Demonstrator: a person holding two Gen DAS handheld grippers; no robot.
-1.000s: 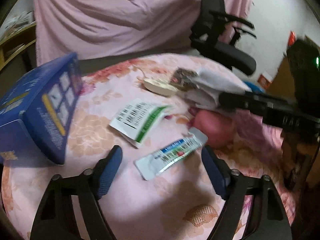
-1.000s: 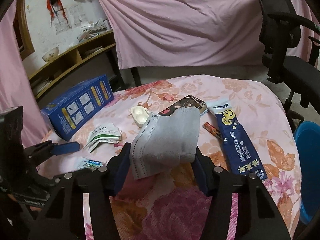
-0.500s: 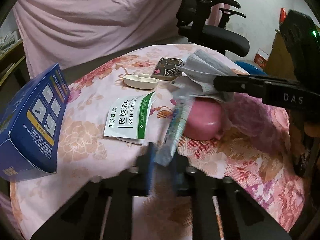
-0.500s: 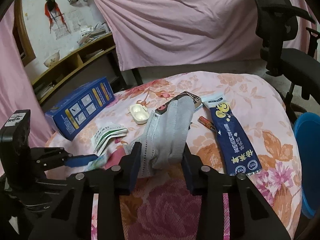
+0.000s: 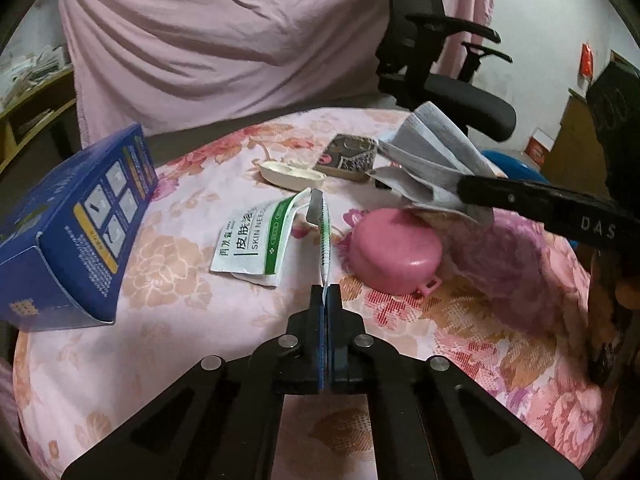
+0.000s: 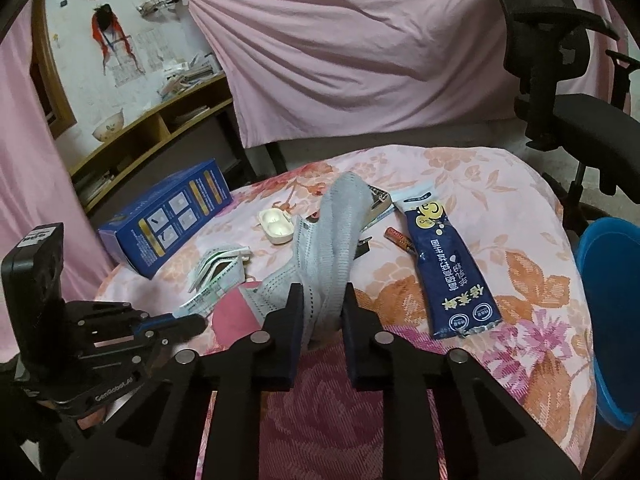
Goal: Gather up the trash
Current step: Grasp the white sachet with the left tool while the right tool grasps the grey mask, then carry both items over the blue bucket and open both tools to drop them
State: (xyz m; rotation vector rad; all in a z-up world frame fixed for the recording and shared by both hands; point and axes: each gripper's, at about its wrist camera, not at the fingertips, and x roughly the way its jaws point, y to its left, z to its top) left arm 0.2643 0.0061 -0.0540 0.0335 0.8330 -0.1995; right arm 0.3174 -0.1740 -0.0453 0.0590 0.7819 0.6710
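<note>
**Both tongs loaded over the table**

My left gripper (image 5: 325,294) is clenched tight on a thin sachet (image 5: 324,236), standing edge-up above the floral tablecloth (image 5: 168,280). My right gripper (image 6: 320,300) pinches a grey face mask (image 6: 332,232), jaws narrowly apart, mask draping upward beside the pink case (image 5: 394,256).

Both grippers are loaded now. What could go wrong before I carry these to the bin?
The left gripper pinches only the bottom tip of the thin sachet, so it may slip out. The face mask in the right gripper droops onto the pink round case; lifting might drag that case. The blue bin sits beyond the table edge, so a loose drop could miss.
</note>
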